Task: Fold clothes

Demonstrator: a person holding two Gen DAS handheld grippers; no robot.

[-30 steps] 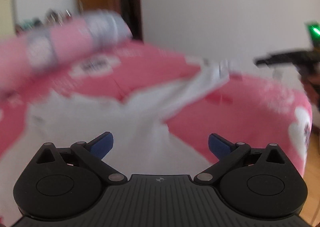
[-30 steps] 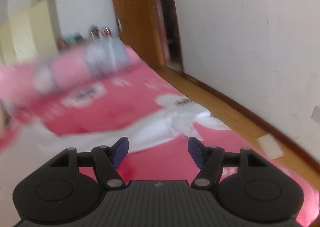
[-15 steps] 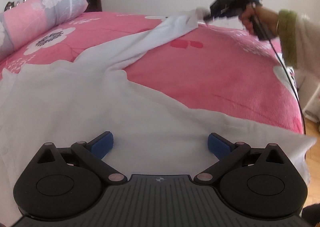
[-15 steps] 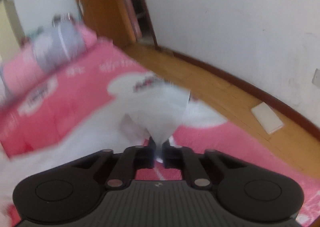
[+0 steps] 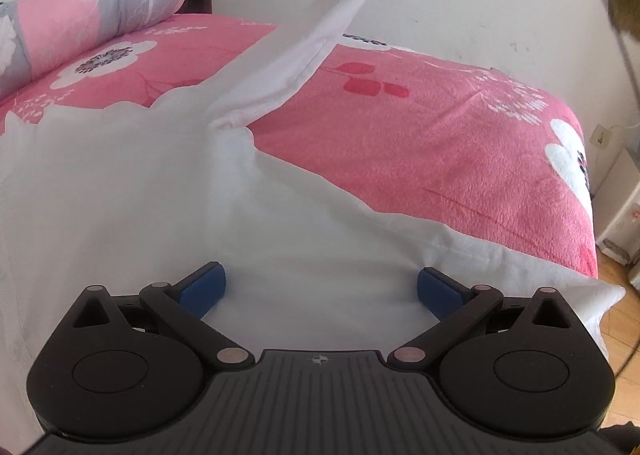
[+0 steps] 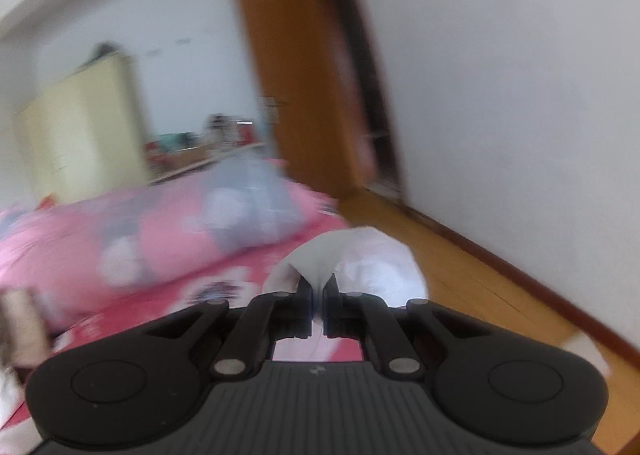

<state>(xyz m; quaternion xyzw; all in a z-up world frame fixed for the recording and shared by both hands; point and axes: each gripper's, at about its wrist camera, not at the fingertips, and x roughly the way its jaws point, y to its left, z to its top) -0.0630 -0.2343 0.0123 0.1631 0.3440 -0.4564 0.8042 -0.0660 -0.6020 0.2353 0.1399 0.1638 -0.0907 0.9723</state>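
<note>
nearest the left wrist camera, the left gripper hangs with its blue pads spread wide, nothing pinched between them, just above the white garment that lies spread over the near part of the bed. the cloth fills the near and left part of that view, its hem running off toward the right corner of the mattress. from its middle one sleeve rises in a taut band up out of the top of the picture. beyond lies the pink floral blanket, then a pink and grey rolled quilt at the far left by the wall. in the right wrist view, which is blurred, the right gripper has its jaws nearly together, pinching a bunched end of the white garment, which bulges past the fingertips. behind it are the bed, a wooden floor, a brown door and a pale wardrobe.
</note>
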